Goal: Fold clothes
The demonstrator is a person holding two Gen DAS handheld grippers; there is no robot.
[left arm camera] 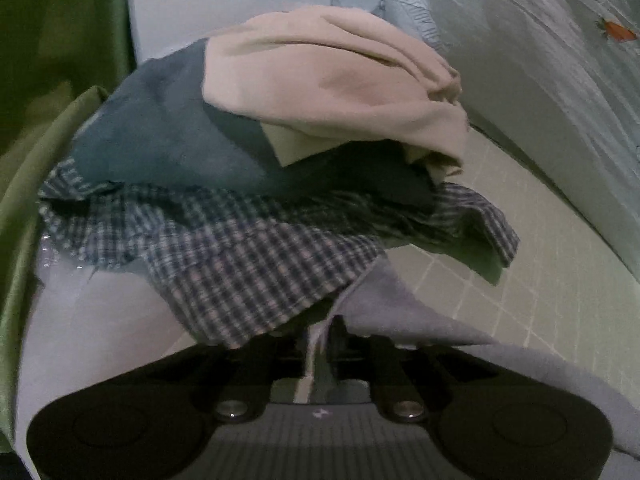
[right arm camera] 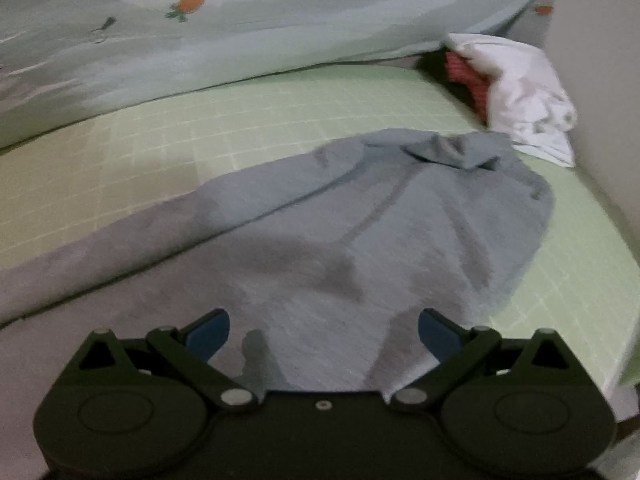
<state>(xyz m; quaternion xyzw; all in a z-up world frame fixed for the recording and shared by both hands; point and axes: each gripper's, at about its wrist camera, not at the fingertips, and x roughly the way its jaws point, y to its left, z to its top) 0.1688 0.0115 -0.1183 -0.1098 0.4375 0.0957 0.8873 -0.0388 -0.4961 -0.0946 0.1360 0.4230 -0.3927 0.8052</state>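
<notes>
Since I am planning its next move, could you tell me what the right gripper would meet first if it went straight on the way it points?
Most likely the grey garment: the right gripper is open just above it, pointing along the cloth toward its crumpled far end.

No readable text, label, brand or number anywhere in either view. Only a tiny pale mark on the left tongs' (left arm camera: pixel 320 344) housing, too small to read. Printed pictures rather than words on the quilt (right arm camera: pixel 280 32): orange carrots with green tops, plus one small dark figure too blurred to make out. Nothing legible on the clothes.
</notes>
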